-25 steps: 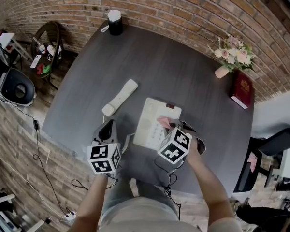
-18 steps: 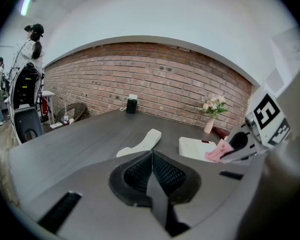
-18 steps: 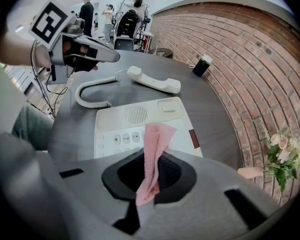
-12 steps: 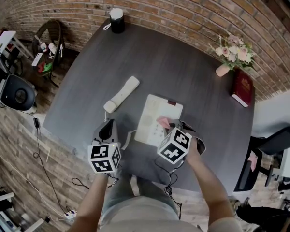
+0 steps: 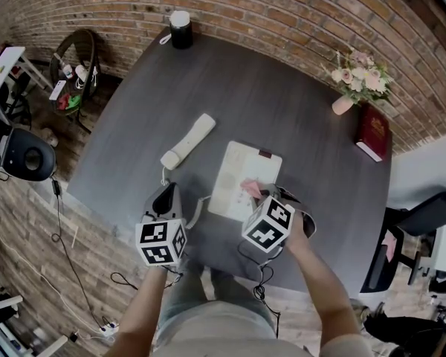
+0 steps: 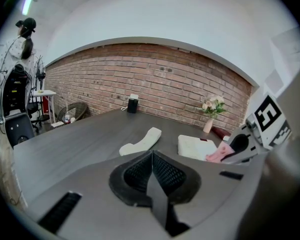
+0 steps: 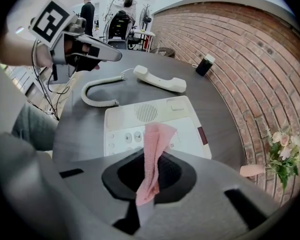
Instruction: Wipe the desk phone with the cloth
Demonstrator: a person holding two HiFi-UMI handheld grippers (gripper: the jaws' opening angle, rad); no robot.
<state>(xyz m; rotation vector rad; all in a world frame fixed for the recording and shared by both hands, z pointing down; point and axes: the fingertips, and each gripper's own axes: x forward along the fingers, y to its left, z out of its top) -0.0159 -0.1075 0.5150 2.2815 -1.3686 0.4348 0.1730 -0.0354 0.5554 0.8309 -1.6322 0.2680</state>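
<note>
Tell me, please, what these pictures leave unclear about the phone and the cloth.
Near keypad rows of the desk phone: head view, covered by the right tool and cloth.
Key labels: right gripper view, too small; cloth overhangs some keys.
Whether cloth touches the desk phone: no view settles it.

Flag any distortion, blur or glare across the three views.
Head view: heavy fisheye curves the brick wall around the table; light even. Left gripper view: black vignette corners, shut left tool blurred. Right gripper view: cloth in the right tool soft, desk phone sharp.
</note>
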